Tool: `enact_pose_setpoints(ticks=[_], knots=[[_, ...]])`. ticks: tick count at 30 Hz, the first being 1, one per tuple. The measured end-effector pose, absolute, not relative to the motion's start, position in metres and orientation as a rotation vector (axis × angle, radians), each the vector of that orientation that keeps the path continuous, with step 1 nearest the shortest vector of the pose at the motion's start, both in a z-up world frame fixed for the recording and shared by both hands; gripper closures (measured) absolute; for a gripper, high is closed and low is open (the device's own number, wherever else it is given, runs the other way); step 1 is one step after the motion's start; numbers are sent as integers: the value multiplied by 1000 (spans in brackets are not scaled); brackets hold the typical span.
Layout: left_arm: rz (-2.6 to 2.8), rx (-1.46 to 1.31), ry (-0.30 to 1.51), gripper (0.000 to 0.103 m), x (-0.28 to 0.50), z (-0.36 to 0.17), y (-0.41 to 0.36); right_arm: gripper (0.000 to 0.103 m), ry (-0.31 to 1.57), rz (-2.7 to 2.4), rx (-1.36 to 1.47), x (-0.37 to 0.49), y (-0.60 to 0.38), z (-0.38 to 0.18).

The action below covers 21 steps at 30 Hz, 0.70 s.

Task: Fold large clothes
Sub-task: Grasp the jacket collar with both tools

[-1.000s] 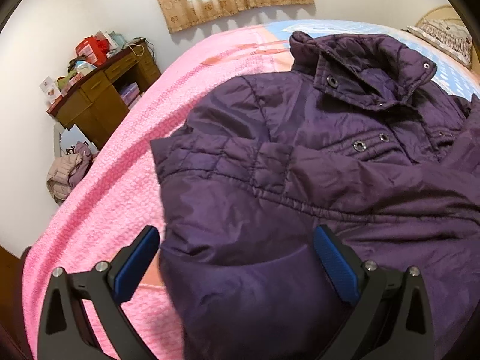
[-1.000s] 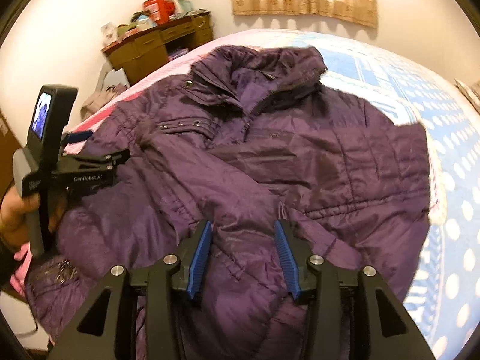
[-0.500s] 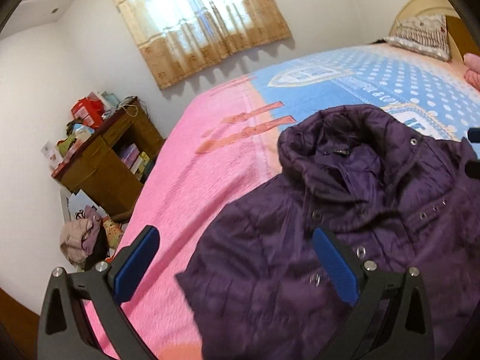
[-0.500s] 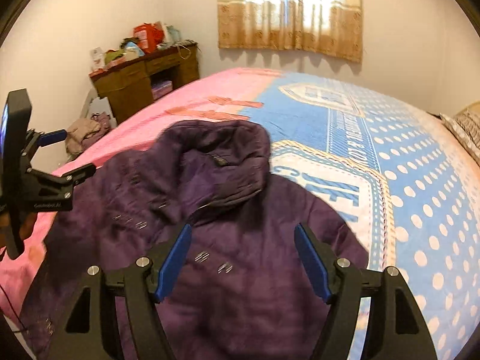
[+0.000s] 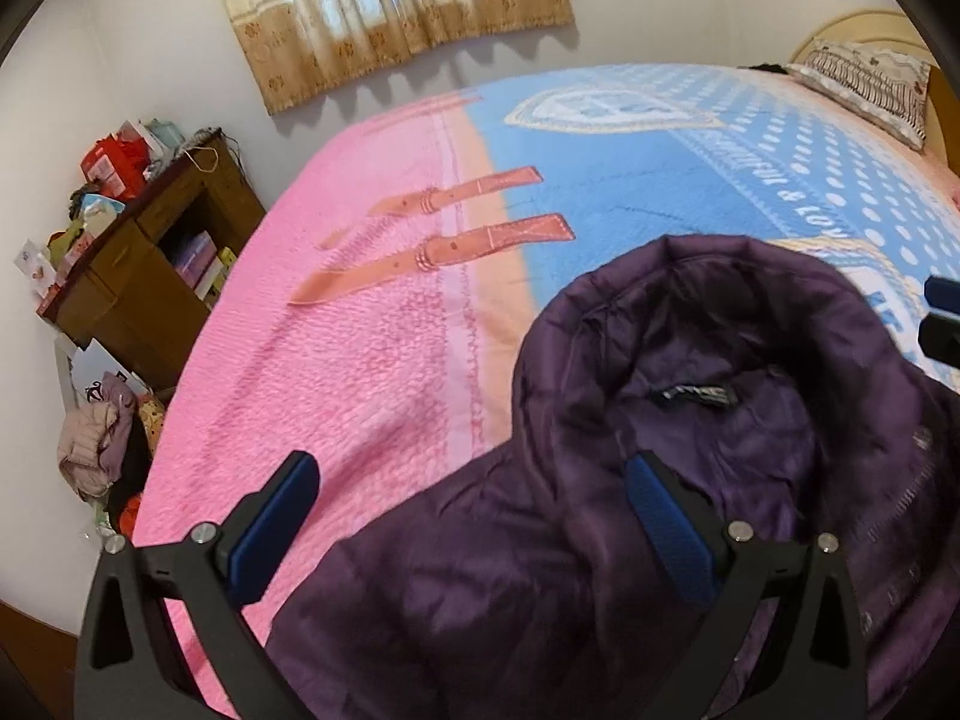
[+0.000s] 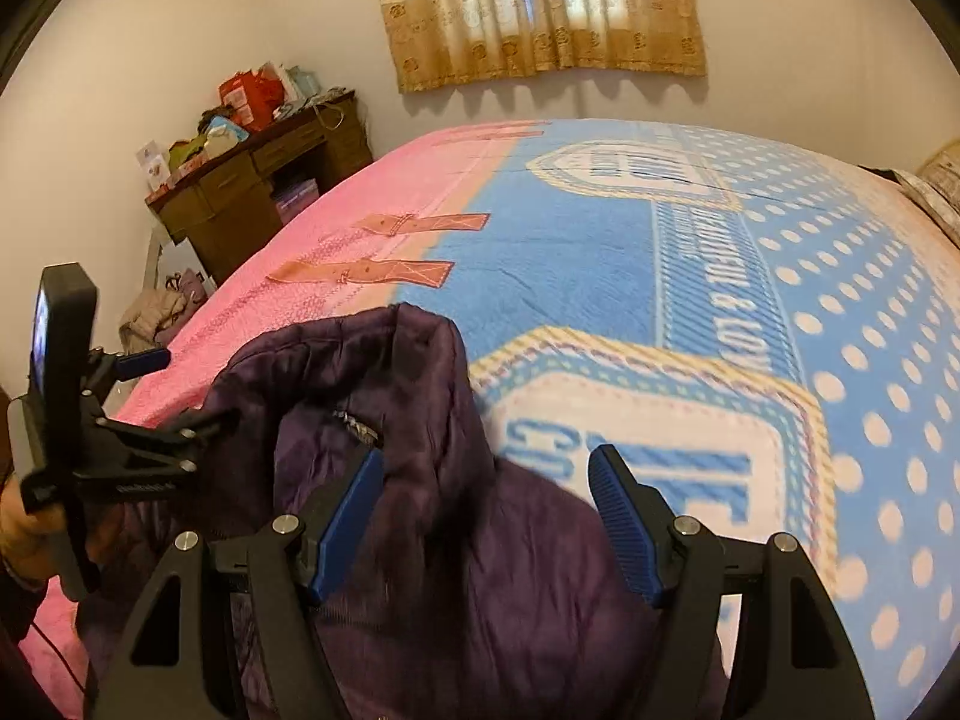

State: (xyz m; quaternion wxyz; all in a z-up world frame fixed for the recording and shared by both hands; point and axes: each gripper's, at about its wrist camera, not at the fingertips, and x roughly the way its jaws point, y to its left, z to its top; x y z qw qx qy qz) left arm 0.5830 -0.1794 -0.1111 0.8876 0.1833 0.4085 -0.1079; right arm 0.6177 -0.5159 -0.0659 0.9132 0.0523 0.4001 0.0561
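Right, we have the purple jacket lying on the bed, collar standing up and facing the far wall, its body spread toward us across the pink and blue blanket. Our left tongs hang wide open above the jacket's shoulder, blue pads apart, one pad over the pink blanket and the other over the purple fabric, gripping nothing. Our right tongs have just been opening and now stand well apart too, above the jacket's other side, with fabric below them but no pinch on it. From the right wrist view we see the left tongs beside the collar, held by a hand at the frame's edge. A cluttered wooden desk sits against the wall, and a curtain covers the window
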Motion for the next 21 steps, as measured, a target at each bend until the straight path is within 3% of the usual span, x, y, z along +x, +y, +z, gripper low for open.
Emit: enact_pose_setpoints(ticks=[2, 4, 5, 6, 7, 8, 9, 16, 21], knots=[[-213, 387, 859, 2, 591, -118, -183, 32, 839, 128, 80, 631, -508, -69], [-228, 385, 862, 17, 596, -121, -186, 34, 880, 118, 13, 646, -498, -79], [-240, 391, 871, 24, 598, -123, -188, 61, 903, 118, -17, 653, -494, -84], [-250, 395, 873, 38, 599, -124, -190, 80, 923, 123, -46, 656, -490, -89], [-282, 398, 866, 49, 596, -122, -192, 92, 952, 129, -69, 658, -487, -94], [-310, 406, 865, 72, 593, -121, -193, 92, 953, 117, -93, 654, -485, -95], [-335, 431, 856, 83, 587, -119, -195, 93, 935, 111, -115, 648, -484, -93], [-408, 529, 655, 89, 526, -82, -175, 94, 847, 94, -194, 596, -489, -71], [-460, 635, 531, 90, 469, -84, -150, 95, 836, 91, -253, 554, -493, -77]])
